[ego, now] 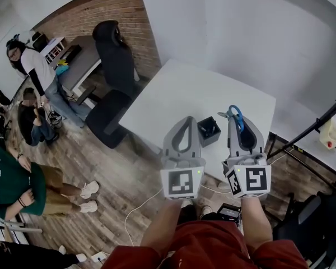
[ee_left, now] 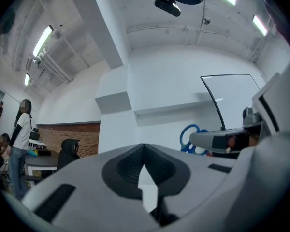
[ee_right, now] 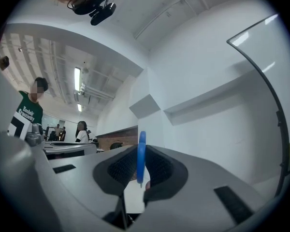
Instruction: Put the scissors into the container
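The right gripper (ego: pixel 241 129) has its jaws pinched narrow on the scissors (ee_right: pixel 141 151). The blue handle loops poke out toward 12 o'clock, and the long axis runs along the jaws. The black container (ego: pixel 209 130) stands on the white tabletop (ego: pixel 157 102) at 9 o'clock of them (the left gripper (ego: pixel 185 129) is as near, jaws together, empty). The blades are hidden.

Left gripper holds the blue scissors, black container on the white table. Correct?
No: the right gripper holds the scissors, pinched between its jaws in the right gripper view. The left gripper is shut on nothing. The container does stand on the table.
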The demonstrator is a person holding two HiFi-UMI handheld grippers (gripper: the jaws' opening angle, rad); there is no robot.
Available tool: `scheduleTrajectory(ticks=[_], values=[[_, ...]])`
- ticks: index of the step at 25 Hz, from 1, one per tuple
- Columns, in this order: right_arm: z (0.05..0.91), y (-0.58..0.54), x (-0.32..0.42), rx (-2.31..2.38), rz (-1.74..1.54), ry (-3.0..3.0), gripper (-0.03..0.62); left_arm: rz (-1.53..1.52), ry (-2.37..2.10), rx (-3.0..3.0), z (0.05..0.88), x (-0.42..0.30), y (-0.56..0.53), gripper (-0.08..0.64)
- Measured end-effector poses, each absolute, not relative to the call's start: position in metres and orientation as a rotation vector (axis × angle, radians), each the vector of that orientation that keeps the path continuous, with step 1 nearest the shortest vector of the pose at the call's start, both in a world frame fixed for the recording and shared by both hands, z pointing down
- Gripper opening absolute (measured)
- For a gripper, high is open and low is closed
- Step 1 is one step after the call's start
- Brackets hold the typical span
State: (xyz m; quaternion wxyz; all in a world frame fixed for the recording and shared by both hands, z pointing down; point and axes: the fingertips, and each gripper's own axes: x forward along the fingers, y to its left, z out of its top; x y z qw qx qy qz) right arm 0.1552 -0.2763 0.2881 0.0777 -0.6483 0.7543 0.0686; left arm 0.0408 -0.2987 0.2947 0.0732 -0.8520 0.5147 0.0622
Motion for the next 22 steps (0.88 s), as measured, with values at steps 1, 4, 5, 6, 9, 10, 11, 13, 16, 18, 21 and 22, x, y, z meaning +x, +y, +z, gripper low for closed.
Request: scheduleTrajectory(ticks=[1, 4, 5, 6, 9, 10, 11, 13, 16, 18, 21, 22], values=[[0.290, -0.279, 0.154, -1.944, 0.202, 2.262, 0.054, 0.186, 1.543, -2.559, 0.295, 0.040, -0.301, 0.012], [0.296, -0.287, 0.150, -1.954, 0.189, 2.274, 0.054, 0.186, 1.548, -2.565, 0.299, 0.036, -0.308, 0.012], [0.299, -0.289, 0.149, -1.957, 0.183, 2.278, 0.054, 0.184, 1.550, -2.568, 0.301, 0.035, -0.310, 0.012], [0.302, -0.291, 0.147, -1.961, 0.177, 2.282, 0.054, 0.181, 1.550, -2.568, 0.302, 0.034, -0.312, 0.012], [0.311, -0.297, 0.143, -1.968, 0.157, 2.299, 0.054, 0.177, 1.555, -2.568, 0.307, 0.030, -0.316, 0.012], [0.314, -0.298, 0.142, -1.970, 0.149, 2.306, 0.054, 0.176, 1.560, -2.571, 0.308, 0.028, -0.317, 0.012], [0.318, -0.300, 0.140, -1.974, 0.141, 2.314, 0.054, 0.175, 1.563, -2.573, 0.309, 0.027, -0.318, 0.012], [0.326, -0.303, 0.136, -1.979, 0.124, 2.330, 0.054, 0.171, 1.567, -2.574, 0.311, 0.024, -0.320, 0.012], [0.341, -0.309, 0.130, -1.991, 0.096, 2.357, 0.054, 0.165, 1.573, -2.574, 0.313, 0.020, -0.321, 0.012], [0.351, -0.312, 0.126, -1.998, 0.076, 2.374, 0.054, 0.168, 1.579, -2.571, 0.314, 0.015, -0.321, 0.012], [0.366, -0.316, 0.122, -2.014, 0.045, 2.399, 0.054, 0.175, 1.586, -2.564, 0.315, 0.010, -0.323, 0.012], [0.371, -0.318, 0.121, -2.020, 0.034, 2.407, 0.054, 0.170, 1.588, -2.565, 0.316, 0.008, -0.323, 0.012]])
